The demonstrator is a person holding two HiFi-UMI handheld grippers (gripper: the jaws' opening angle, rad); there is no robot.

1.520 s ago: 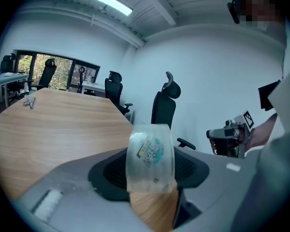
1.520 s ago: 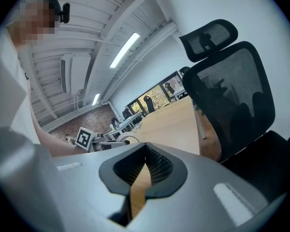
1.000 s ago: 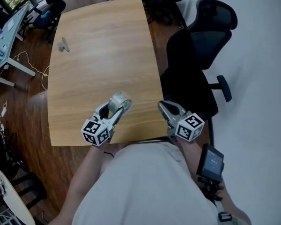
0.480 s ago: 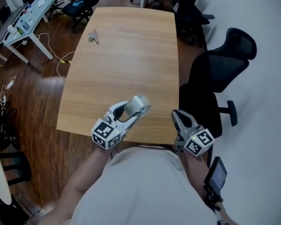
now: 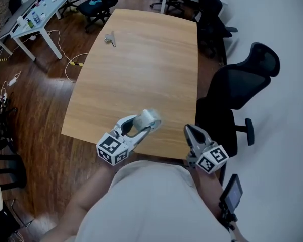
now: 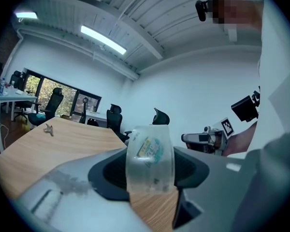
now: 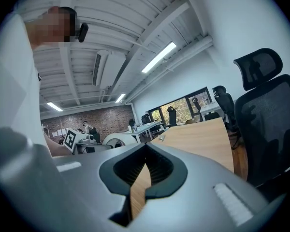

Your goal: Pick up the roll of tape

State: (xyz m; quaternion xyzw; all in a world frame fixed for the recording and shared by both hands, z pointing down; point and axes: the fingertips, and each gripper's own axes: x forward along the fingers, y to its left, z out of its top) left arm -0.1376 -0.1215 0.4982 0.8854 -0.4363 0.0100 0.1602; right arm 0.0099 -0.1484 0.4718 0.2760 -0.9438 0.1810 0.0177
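Table [image 5: 141, 59]: long, pale wood, running away from me. Its near edge is just under my two claws.
Office chair [image 5: 242, 89]: black, beside the table's right edge.
Left claw [image 5: 150, 121]: mine, over the table's near end. Its jaws are part-way open and clamped on the roll of tape, one pad against each flat side.
Right claw [image 5: 191, 131]: mine too, at the near right corner. The jaws are drawn together with nothing between them.
Roll of tape [image 6: 150, 158]: clear, printed label inside, upright in my left claw and held off the wood.
Small grey object [image 5: 109, 39]: alone at the table's far left, well apart from both claws.
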